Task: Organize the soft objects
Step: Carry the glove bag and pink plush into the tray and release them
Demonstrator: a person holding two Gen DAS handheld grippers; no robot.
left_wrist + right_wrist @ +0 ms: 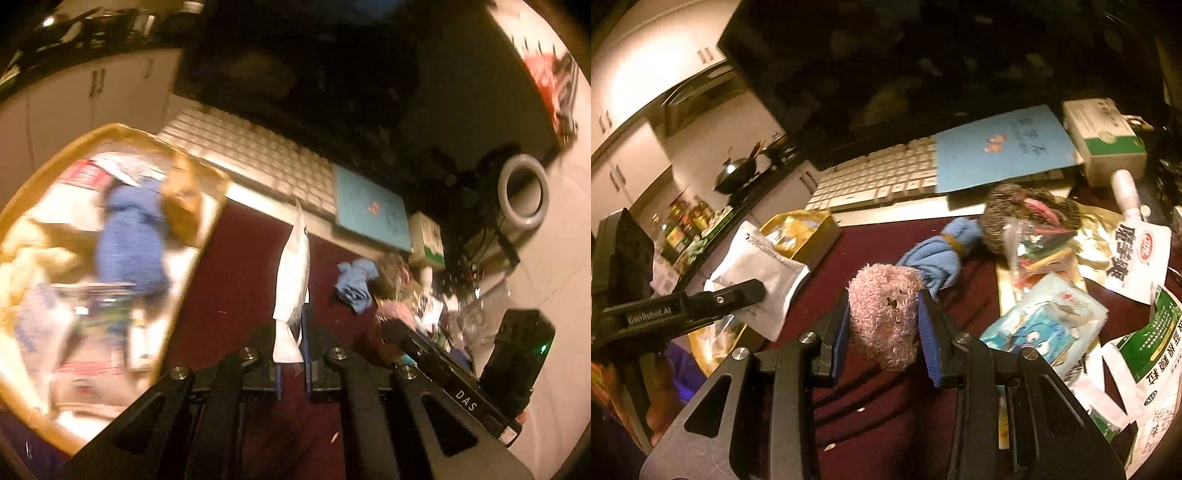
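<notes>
My left gripper (291, 334) is shut on a flat white packet (291, 273), which stands edge-on above the dark red mat. The right wrist view shows that same left gripper (753, 291) pinching the white packet (757, 269) at the left. My right gripper (885, 301) is shut on a pink fuzzy soft piece (882, 317), with both blue pads pressed into its sides. A blue cloth (934, 258) bound with a band lies just beyond it, beside a grey fuzzy item (1023, 210). A golden basket (33, 206) at the left holds a blue plush (129, 240) and several packets.
A white keyboard (879, 177), a blue booklet (1004, 147) and a green-and-white box (1108, 140) lie along the back. Snack bags and pouches (1045, 325) crowd the right side. A grey tape roll (524, 192) and a black charger (517, 350) sit at the far right.
</notes>
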